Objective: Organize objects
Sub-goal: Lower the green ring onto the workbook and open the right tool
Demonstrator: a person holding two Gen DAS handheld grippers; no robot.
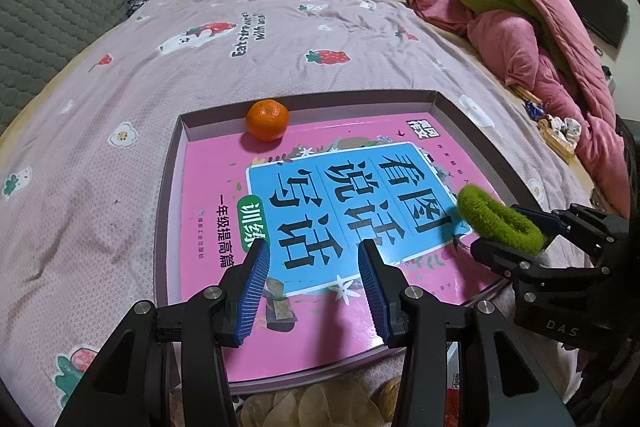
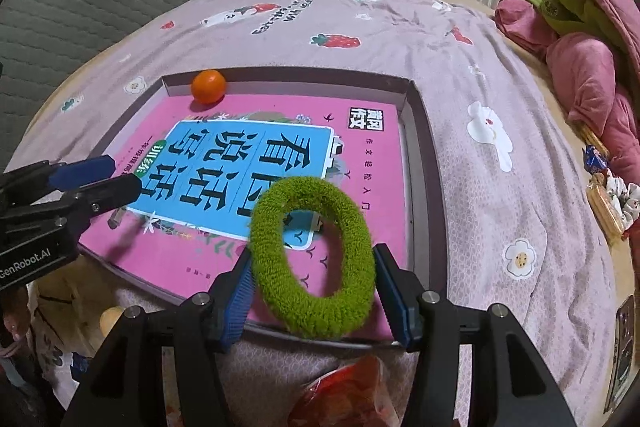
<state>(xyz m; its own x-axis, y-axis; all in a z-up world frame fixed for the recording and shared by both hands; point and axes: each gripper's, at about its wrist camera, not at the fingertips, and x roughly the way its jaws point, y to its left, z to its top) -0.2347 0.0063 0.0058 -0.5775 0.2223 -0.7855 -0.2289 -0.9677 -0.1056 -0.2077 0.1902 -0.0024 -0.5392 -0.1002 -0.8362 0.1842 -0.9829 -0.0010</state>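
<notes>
A shallow grey box (image 1: 448, 107) lies on the bed with a pink book (image 1: 216, 187) inside it. An orange tangerine (image 1: 267, 119) sits on the book at the box's far left corner; it also shows in the right wrist view (image 2: 208, 86). My right gripper (image 2: 314, 281) is shut on a fuzzy green ring (image 2: 316, 303) and holds it over the book's near right part (image 2: 360, 147). The ring (image 1: 500, 217) and right gripper (image 1: 516, 227) show at the right of the left wrist view. My left gripper (image 1: 314, 279) is open and empty over the book's near edge; it shows at the left of the right wrist view (image 2: 116, 173).
The bed has a lilac strawberry-print sheet (image 1: 200, 47). Pink and green quilts (image 1: 520, 27) are piled at the right. Small items (image 2: 608, 195) lie by the right edge. A grey headboard (image 1: 60, 7) stands at the left. A red packet (image 2: 348, 391) lies near me.
</notes>
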